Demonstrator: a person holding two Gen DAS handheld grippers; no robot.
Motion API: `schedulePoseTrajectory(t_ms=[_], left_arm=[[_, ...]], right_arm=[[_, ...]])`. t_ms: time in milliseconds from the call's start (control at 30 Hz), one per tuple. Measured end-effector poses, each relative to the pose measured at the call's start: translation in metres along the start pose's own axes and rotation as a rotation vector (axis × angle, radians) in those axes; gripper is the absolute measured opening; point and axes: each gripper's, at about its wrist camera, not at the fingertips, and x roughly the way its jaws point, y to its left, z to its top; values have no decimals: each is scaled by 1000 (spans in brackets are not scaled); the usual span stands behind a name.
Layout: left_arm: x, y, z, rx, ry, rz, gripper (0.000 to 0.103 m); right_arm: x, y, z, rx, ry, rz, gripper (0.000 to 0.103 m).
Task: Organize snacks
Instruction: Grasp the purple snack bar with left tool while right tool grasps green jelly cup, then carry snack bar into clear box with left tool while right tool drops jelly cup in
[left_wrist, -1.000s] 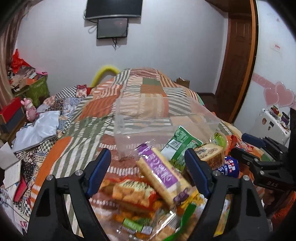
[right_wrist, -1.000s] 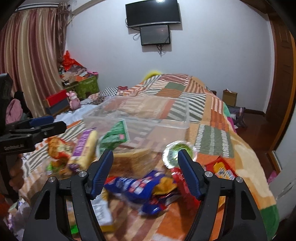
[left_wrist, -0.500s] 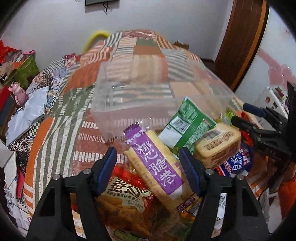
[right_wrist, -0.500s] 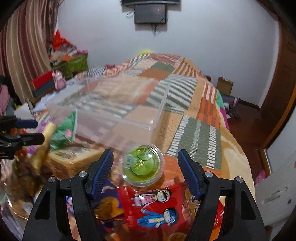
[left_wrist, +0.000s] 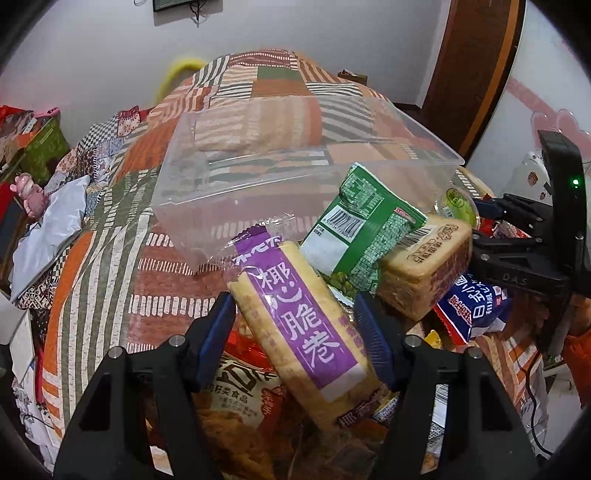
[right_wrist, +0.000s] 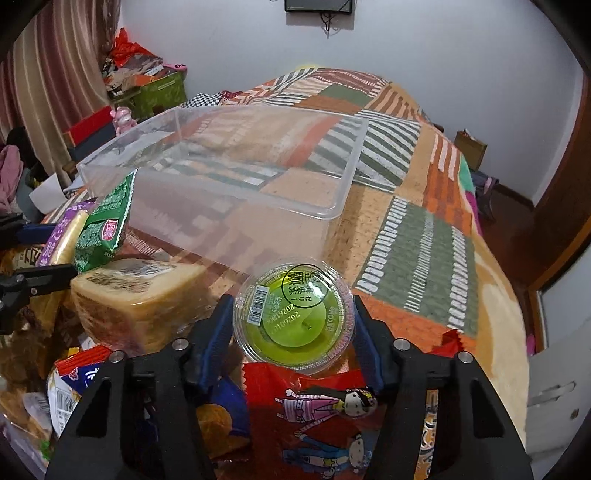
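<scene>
A clear plastic bin (left_wrist: 295, 155) stands empty on the patchwork bed; it also shows in the right wrist view (right_wrist: 236, 173). My left gripper (left_wrist: 299, 332) is open with its fingers on either side of a purple-labelled roll pack (left_wrist: 295, 325), which lies on the snack pile. My right gripper (right_wrist: 291, 332) is open with its fingers close on either side of a green jelly cup (right_wrist: 295, 314), which lies on a red cartoon packet (right_wrist: 325, 417). Whether the pads touch the cup is unclear. A green pea bag (left_wrist: 362, 229) and a wrapped bread loaf (left_wrist: 424, 266) lie between the grippers.
An orange snack bag (left_wrist: 236, 406) and a blue packet (left_wrist: 472, 306) lie in the pile. The bed's edge drops to the floor on the right (right_wrist: 517, 295). Boxes and clutter (right_wrist: 140, 88) stand by the curtain at left. The right gripper appears in the left view (left_wrist: 524, 251).
Both grippers have moved down and forward onto the pile. The left now straddles the purple pack. The right's fingers have narrowed around the green jelly cup.
</scene>
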Motion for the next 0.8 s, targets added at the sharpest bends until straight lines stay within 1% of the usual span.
schedulePoseTrajectory(t_ms=[200,233,300,400,567,800], left_arm=[[-5,3,-6,-10,-25,-25,61],[-6,3,-6,-11,-29,-29,58],[-11,3,-8,-11,-40,-43,55],[-17,2,-9,-12,-55,-53,54],[-24,2,-10,-16,-75,-46,53],[-49,6,-9,-38,-141,-60,52]], right_arm=[[-5,-1,-1,22,-14,11,55],[-6,0,-2,26,-16,14,55],[-10,0,-3,31,-26,19,55],[-16,3,-4,36,-40,37,55],[-28,6,-1,41,-80,45,55],[-51,10,7,37,-143,68,55]])
